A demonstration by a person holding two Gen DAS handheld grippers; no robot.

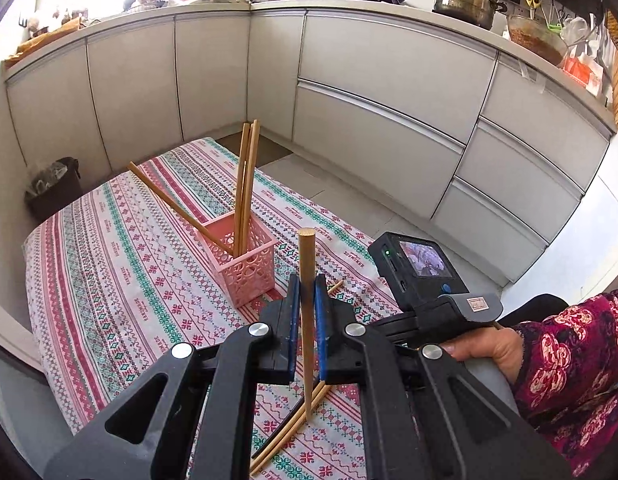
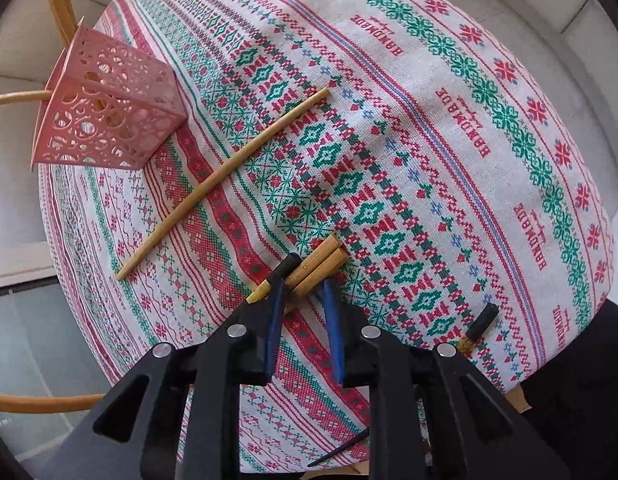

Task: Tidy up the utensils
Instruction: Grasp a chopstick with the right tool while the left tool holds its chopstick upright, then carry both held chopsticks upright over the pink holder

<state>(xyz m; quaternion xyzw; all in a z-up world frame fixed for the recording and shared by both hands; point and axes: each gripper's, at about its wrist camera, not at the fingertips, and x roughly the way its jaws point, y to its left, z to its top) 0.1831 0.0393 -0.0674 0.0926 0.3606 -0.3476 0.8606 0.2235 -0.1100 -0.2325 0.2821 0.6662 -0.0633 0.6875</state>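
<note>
Left fingers: clenched on a single wooden chopstick, which stands upright between the blue pads, blunt end up, tip hanging just above the cloth.
Right fingers: parted, pointing steeply down over a pair of wooden chopsticks lying side by side; the left pad is at the pair, but the pads do not press them from both sides.
Pink basket: lattice-walled, on the worktop beyond the left fingers; three wooden chopsticks stand in it, two near upright, one leaning left.
Loose chopstick: flat on the patterned tablecloth, between basket and pair, touching neither.
Black chopstick: gold-banded, lies right of the right fingers, near the cloth's edge.
Person: a hand in a floral sleeve holds the right tool.
</note>
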